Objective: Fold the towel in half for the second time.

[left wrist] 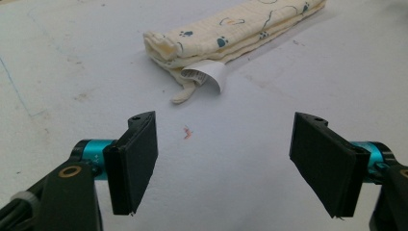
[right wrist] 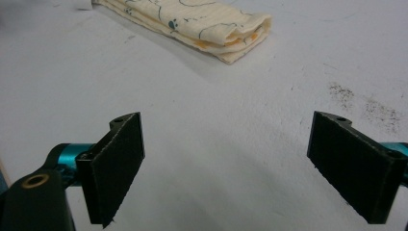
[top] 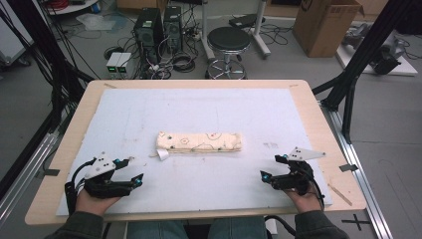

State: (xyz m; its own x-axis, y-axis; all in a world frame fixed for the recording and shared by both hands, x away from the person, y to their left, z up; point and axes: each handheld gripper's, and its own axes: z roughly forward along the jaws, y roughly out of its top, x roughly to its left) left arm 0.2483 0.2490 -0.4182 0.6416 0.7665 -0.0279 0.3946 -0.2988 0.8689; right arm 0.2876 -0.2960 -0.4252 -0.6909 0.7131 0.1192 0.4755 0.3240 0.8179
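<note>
A cream, long folded cloth printed with paw marks and outline figures [top: 199, 142] lies flat near the middle of the white sheet [top: 209, 107] that covers the pale wooden desk [top: 318, 124]. A white label [left wrist: 208, 75] curls out from the cloth's end on the person's left, with a short cream tab [left wrist: 183, 94] lying on the sheet just beside it. The left gripper [top: 132, 172] rests on the sheet nearer the person than the cloth and off toward that labelled end, well apart from it, its jaws spread wide with nothing between them; the left gripper view looks along them toward the label. The right gripper [top: 271, 167] sits nearer the person than the cloth's other end, also apart from it, its jaws likewise spread and empty. A faint dark smudge [right wrist: 365, 106] marks the sheet to the right of the cloth's folded end.
</note>
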